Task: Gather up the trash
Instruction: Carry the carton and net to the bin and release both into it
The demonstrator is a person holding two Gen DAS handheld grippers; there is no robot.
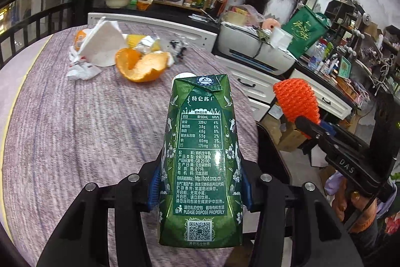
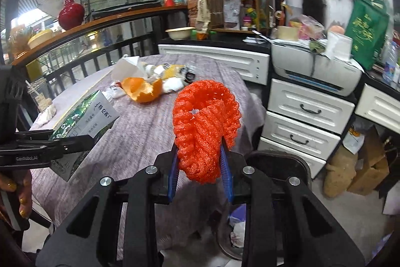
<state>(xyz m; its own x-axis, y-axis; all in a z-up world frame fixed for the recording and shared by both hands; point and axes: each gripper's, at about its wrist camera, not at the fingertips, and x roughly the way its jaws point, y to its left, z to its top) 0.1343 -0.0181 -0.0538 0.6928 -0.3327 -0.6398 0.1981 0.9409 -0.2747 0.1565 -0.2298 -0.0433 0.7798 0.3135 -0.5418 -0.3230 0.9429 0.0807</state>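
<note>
My left gripper (image 1: 200, 182) is shut on a green milk carton (image 1: 200, 157) and holds it above the table; the carton also shows in the right wrist view (image 2: 85, 121). My right gripper (image 2: 200, 164) is shut on an orange foam fruit net (image 2: 206, 124), held over the table's right edge; the net also shows in the left wrist view (image 1: 296, 99). An orange peel (image 1: 141, 65) lies on the purple tablecloth (image 1: 87, 129) among white crumpled tissues (image 1: 82, 69), a white paper wrapper (image 1: 102, 44) and small packets (image 1: 147, 43).
A dark trash bin (image 2: 282, 162) with some waste inside stands on the floor below the right gripper. White drawers (image 2: 305, 116) and a printer (image 2: 317, 71) stand to the right. A railing (image 2: 100, 51) runs behind the table. A glass jar (image 2: 40, 94) stands at the table's left.
</note>
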